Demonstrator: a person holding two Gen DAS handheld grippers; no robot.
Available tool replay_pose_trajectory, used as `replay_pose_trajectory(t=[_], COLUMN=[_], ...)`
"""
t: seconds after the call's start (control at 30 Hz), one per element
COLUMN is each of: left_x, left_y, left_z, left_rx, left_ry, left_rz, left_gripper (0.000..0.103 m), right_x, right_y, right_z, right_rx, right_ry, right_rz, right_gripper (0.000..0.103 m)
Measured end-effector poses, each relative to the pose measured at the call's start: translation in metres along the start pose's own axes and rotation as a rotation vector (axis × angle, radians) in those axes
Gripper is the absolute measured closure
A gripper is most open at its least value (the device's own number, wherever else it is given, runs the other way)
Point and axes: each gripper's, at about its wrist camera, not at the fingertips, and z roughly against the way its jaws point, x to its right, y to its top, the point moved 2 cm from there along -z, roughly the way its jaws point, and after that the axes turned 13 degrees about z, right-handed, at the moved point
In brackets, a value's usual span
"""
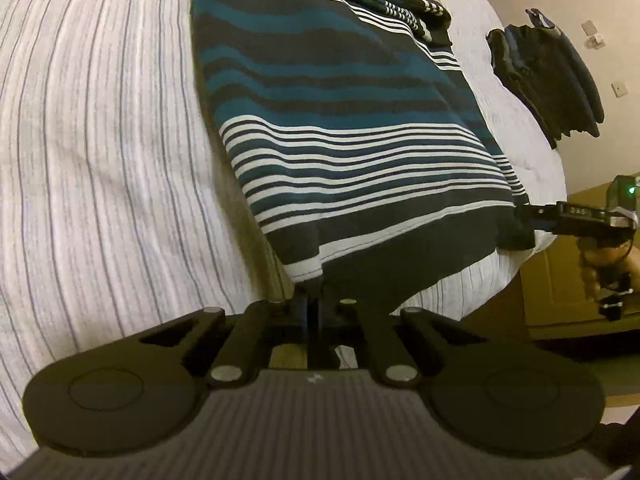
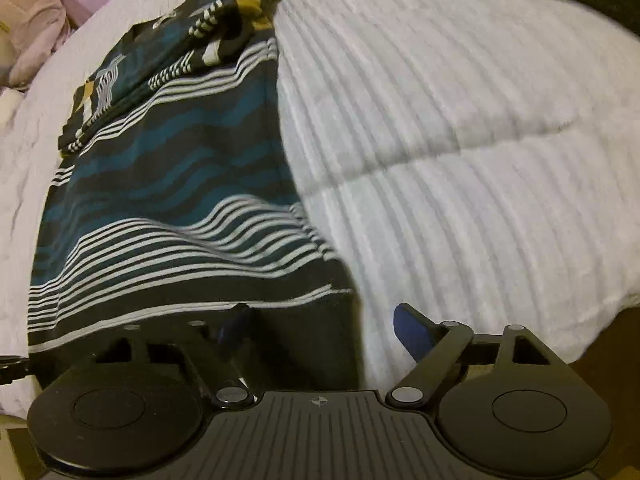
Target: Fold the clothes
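A striped shirt [image 1: 344, 120] in black, teal and white lies flat on the bed, its sleeves folded in at the far end. My left gripper [image 1: 314, 300] is shut on the shirt's near-left hem corner. The shirt also shows in the right wrist view [image 2: 172, 184]. My right gripper [image 2: 324, 332] is open, its jaws astride the shirt's near-right hem corner, with the blue fingertip [image 2: 412, 334] out on the bedding. The right gripper also shows in the left wrist view [image 1: 524, 220], at the shirt's right corner.
The bed is covered by a white striped duvet [image 1: 100, 160]. A stack of dark folded clothes [image 1: 548, 76] sits at the bed's far right edge. Pink bedding [image 2: 36, 28] lies at the far left. A wooden floor [image 1: 560, 280] lies beyond the bed's near edge.
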Motion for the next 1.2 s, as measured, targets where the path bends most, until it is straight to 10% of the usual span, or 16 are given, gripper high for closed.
replay_pose_trajectory(t=[0.07,0.13,0.87,1.2], left_x=[0.001,0.003,0.007,0.042], left_y=[0.001,0.0,-0.059,0.034], left_z=[0.008,0.02,0.108,0.169], left_rx=[-0.014,-0.025,0.04,0.15], left_ry=[0.001,0.014,0.034,-0.095], left_rz=[-0.017,-0.055,-0.111,-0.12], left_gripper=[0.102,0.102,0.103,0.103], right_x=[0.001,0.004,-0.046,-0.048], right_y=[-0.001,0.0,-0.042,0.012], right_z=[-0.003,-0.003,0.106,0.15], right_rx=[-0.008,-0.03,-0.134,0.044], right_ry=[0.027,0.054,0.071,0.214], right_rz=[-0.014,-0.039,0.074,-0.107], right_gripper=[0.075,0.098,0.102,0.101])
